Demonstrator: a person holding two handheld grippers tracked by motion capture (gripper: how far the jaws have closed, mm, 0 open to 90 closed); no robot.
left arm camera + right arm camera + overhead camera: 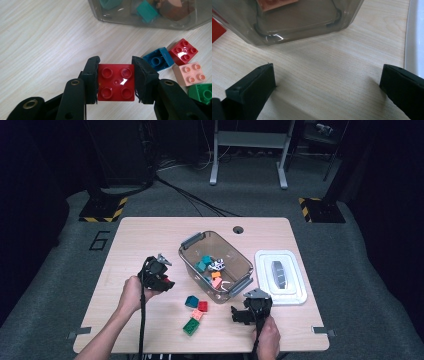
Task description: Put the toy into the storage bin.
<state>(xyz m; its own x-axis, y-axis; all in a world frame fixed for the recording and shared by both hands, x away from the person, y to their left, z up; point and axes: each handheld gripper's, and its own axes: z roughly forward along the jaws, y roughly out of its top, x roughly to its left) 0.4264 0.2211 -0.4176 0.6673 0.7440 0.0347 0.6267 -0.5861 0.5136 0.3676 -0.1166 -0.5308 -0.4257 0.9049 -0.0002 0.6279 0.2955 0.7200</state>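
So the left tool [115,77] has a red brick [115,82] clamped square between its two black jaws, one jaw on each side wall, studs facing the camera. In the left tool's view the brick sits right at the jaw tips, above the bare table [45,37], with the bin [150,21] off toward the top of the frame. From the high view the left tool [167,282] is just left of the bin [216,265], near its front corner, but the brick itself is too small to make out there.

Loose pile on the table just to the side of the held brick: a blue brick [158,59] closest to the jaw, then another red one [183,50], a pink brick [189,73] and a green brick [202,93] at the edge of the frame. None of them touch the tool as far as I can tell.

The right tool [327,87] has its jaws wide apart with only wood between them. It sits low near the bin's front right corner [299,22], with the white lid [414,35] off to its side. In the high view the right tool [239,315] is in front of the bin.
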